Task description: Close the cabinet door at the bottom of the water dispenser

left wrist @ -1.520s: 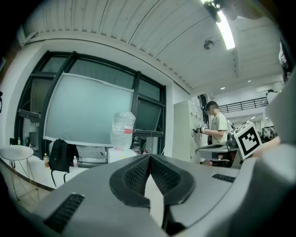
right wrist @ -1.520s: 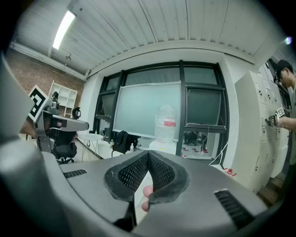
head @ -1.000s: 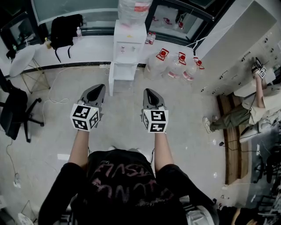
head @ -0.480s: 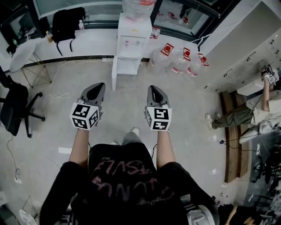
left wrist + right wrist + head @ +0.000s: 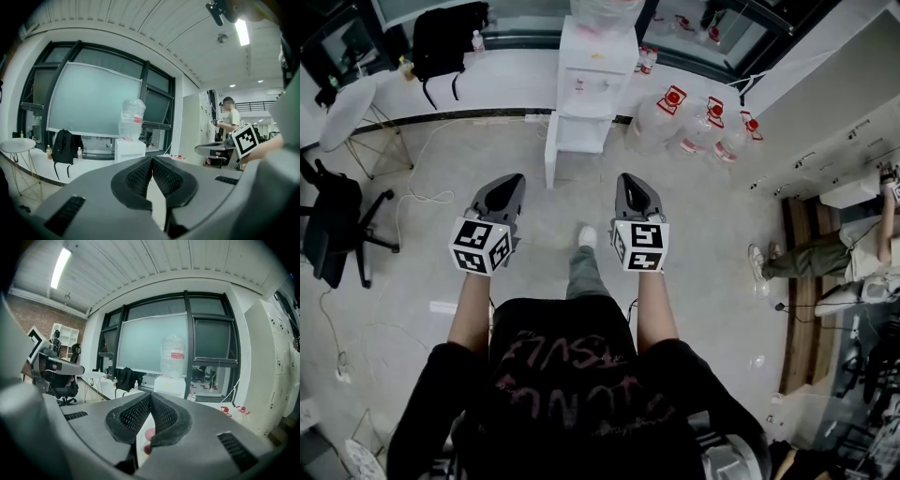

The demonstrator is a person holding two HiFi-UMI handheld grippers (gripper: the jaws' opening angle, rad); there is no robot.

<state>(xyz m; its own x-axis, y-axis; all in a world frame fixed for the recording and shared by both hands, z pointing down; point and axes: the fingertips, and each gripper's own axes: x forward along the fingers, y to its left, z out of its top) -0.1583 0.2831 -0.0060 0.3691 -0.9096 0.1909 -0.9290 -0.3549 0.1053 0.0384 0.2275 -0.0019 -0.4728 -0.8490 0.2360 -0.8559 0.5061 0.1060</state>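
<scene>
Floor (image 5: 412, 262): pale and speckled. An office chair (image 5: 328, 230), a round table (image 5: 347, 117) and a backpack (image 5: 445, 37) are ranged along its left side.
Left gripper (image 5: 508, 183): jaws pressed together, nothing held.
Water dispenser (image 5: 592, 75): stood upright at the far wall, long axis vertical, front turned toward the grippers and well apart from them. The cabinet door (image 5: 550, 161) at its base is swung out, seen edge-on.
Right gripper (image 5: 630, 180): jaws likewise met, empty.
Water jugs (image 5: 698, 127): grouped just right of the dispenser.
Bare floor is found between the grippers and the door.
</scene>
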